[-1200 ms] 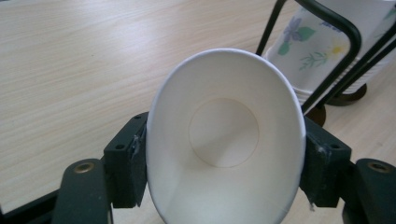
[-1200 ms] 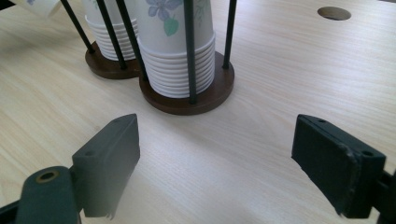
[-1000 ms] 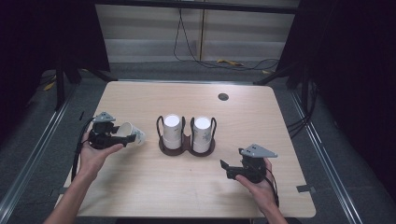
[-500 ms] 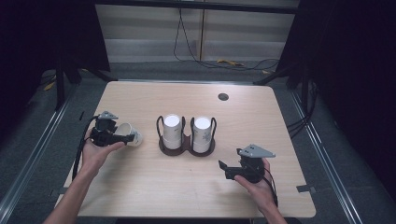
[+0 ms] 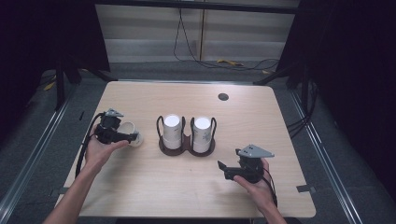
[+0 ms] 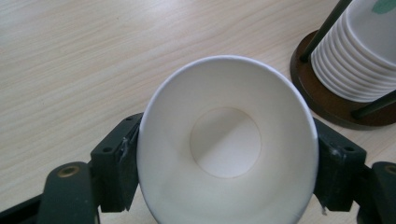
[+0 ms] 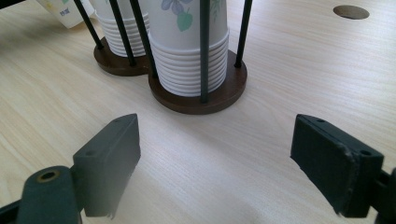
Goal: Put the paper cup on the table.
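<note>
No brand name can be read anywhere. The nearer stack of cups (image 7: 189,46) carries a printed leaf-and-flower pattern in green and purple, and a green mark shows at the top of the stack (image 6: 359,51) seen from the left gripper view. A tilted scrap of cup at the top left of the right gripper view bears small dark lettering, too small to make out.

The left tongs (image 5: 122,136) pinch a single white paper cup (image 6: 229,144), one jaw pressed on each side of its wall just under the rim. The cup lies on its side with its mouth toward the camera on those tongs; it is empty, its round bottom plainly visible. In the high view this cup (image 5: 132,134) is just beyond the left hand (image 5: 100,151), over the wooden table (image 5: 154,186).

The cup holder (image 5: 187,147), a dark brown double base with thin black upright rods, is to the right of the left tongs and well apart from them. Each of its two rings holds a nested stack of white cups, upside down.

The right tongs (image 7: 215,158) are spread wide with nothing between the jaws but bare table. The holder (image 7: 196,98) stands just ahead of them. In the high view the right tongs (image 5: 229,169) sit in the right hand (image 5: 254,184), near the holder's right side.
</note>
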Demonstrator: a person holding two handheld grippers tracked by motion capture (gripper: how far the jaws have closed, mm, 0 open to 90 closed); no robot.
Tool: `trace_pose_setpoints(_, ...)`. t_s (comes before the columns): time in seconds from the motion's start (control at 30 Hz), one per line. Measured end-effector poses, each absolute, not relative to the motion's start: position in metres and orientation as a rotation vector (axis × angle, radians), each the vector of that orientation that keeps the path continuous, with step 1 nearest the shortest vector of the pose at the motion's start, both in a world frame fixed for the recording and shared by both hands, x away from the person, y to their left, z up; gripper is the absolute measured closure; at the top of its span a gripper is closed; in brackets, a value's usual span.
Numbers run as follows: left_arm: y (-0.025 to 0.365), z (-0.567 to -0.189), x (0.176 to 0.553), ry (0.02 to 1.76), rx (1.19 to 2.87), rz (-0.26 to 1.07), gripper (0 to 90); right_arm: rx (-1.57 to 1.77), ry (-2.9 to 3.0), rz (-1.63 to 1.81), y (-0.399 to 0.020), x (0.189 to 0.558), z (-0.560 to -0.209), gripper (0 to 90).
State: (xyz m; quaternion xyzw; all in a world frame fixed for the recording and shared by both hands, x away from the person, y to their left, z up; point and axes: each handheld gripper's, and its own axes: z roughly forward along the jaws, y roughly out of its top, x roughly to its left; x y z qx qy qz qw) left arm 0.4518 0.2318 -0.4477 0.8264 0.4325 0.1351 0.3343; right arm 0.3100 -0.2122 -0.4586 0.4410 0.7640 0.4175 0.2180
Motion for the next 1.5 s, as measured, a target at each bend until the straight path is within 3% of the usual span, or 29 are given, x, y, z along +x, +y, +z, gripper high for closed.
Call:
trace_pose_setpoints(0.87,0.222,-0.461,0.451,1.045,2.182,0.366,18.3,1.219,2.131,1.158,-0.212,0.31,-0.459,16.3)
trace_pose_setpoints(1.5,0.227,-0.469,0.435,1.11,2.167,0.387,16.1,1.22,2.136,1.155,-0.211,0.31,-0.46,16.5)
